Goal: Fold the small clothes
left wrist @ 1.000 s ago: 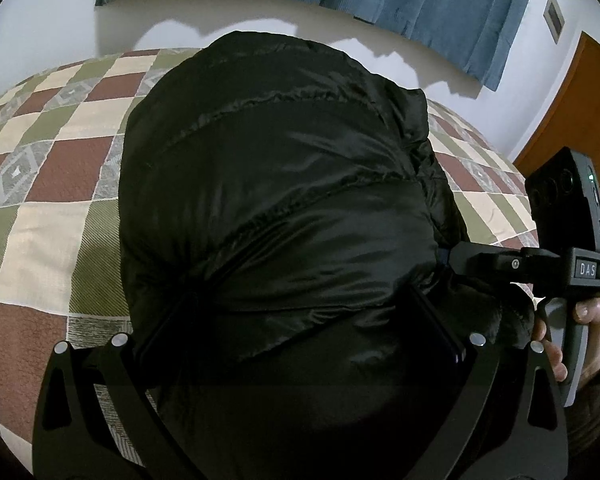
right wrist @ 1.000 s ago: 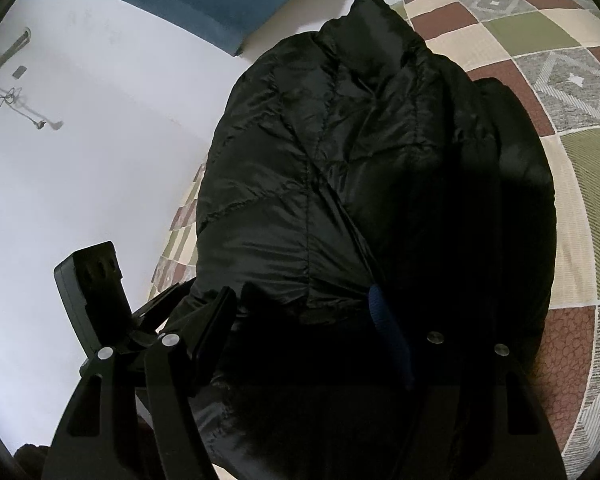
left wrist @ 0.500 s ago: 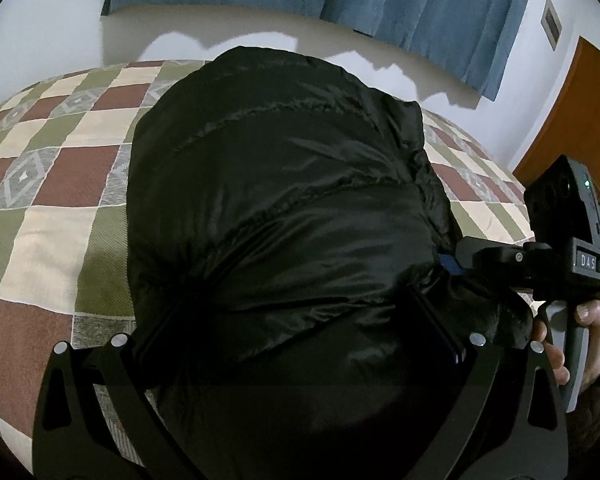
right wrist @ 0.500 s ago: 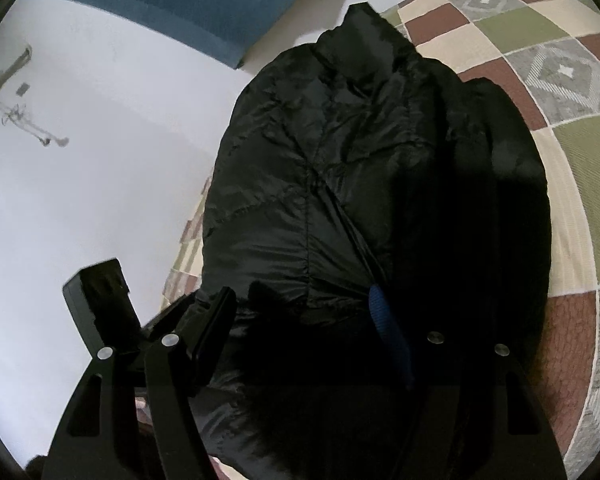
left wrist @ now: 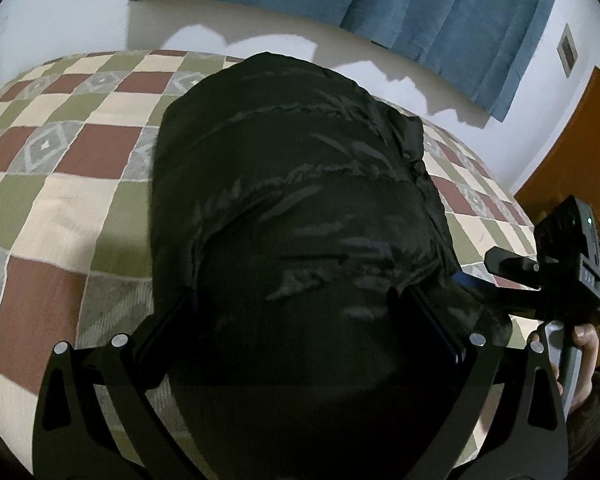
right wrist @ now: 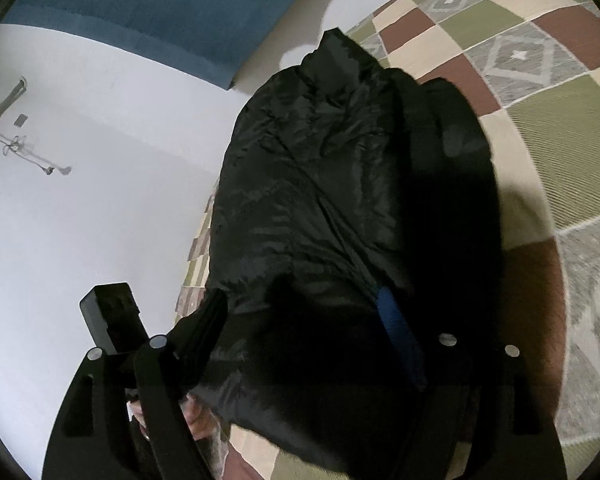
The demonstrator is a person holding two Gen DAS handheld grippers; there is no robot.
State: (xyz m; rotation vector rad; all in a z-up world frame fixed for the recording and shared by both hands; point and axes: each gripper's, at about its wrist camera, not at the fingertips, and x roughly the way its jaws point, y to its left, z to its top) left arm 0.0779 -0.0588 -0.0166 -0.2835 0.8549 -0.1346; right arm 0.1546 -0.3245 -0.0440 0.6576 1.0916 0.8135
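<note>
A black quilted puffer jacket [left wrist: 292,208] is lifted above the checkered bedspread [left wrist: 60,184] and fills both views; it also shows in the right wrist view [right wrist: 320,200]. My left gripper [left wrist: 296,312] is shut on the jacket's near edge, its fingers spread wide by the thick fabric bunched between them. My right gripper [right wrist: 304,320] is shut on the jacket's other near corner, with a blue pad [right wrist: 396,320] showing on one finger. The right gripper also shows at the right edge of the left wrist view [left wrist: 540,276]. The far end of the jacket hangs toward the bed.
The bed's checkered cover [right wrist: 540,80] spreads under and beyond the jacket. Blue curtains [left wrist: 420,8] hang on the white wall behind the bed. A brown door [left wrist: 580,148] stands at the far right.
Both grippers have risen with the jacket, and its far end has drawn closer and lower in view. More of the bedspread and the wall behind now shows.
</note>
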